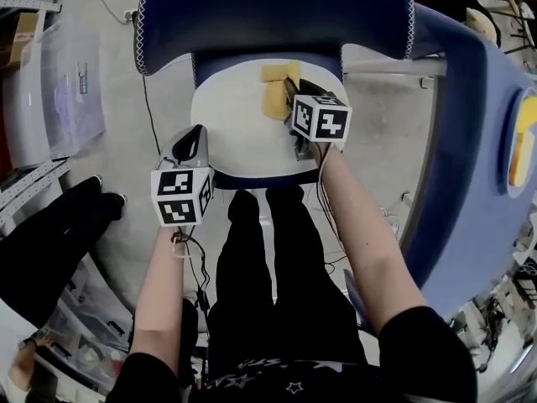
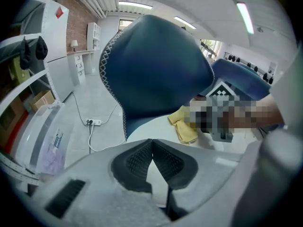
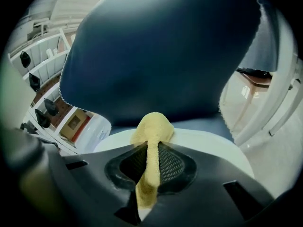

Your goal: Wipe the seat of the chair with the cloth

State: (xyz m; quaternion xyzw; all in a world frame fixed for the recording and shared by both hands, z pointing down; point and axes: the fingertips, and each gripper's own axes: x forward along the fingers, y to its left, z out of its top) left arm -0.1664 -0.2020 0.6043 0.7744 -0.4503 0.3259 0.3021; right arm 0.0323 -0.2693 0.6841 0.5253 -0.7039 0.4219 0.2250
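Bright overhead light, fisheye edges, blurred foreground.

In the head view the right gripper [image 1: 291,89] covers part of the yellow cloth [image 1: 273,101], and the picture's top edge cuts off the chair's blue backrest [image 1: 277,11]. The left gripper [image 1: 195,133] hides the left front rim of the white seat [image 1: 235,133]. In the left gripper view the right gripper is blurred over, so where it meets the cloth cannot be made out there.

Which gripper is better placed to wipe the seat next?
Right, probably. The right gripper is shut on the yellow cloth, which lies on the white seat; the left gripper is shut and empty.
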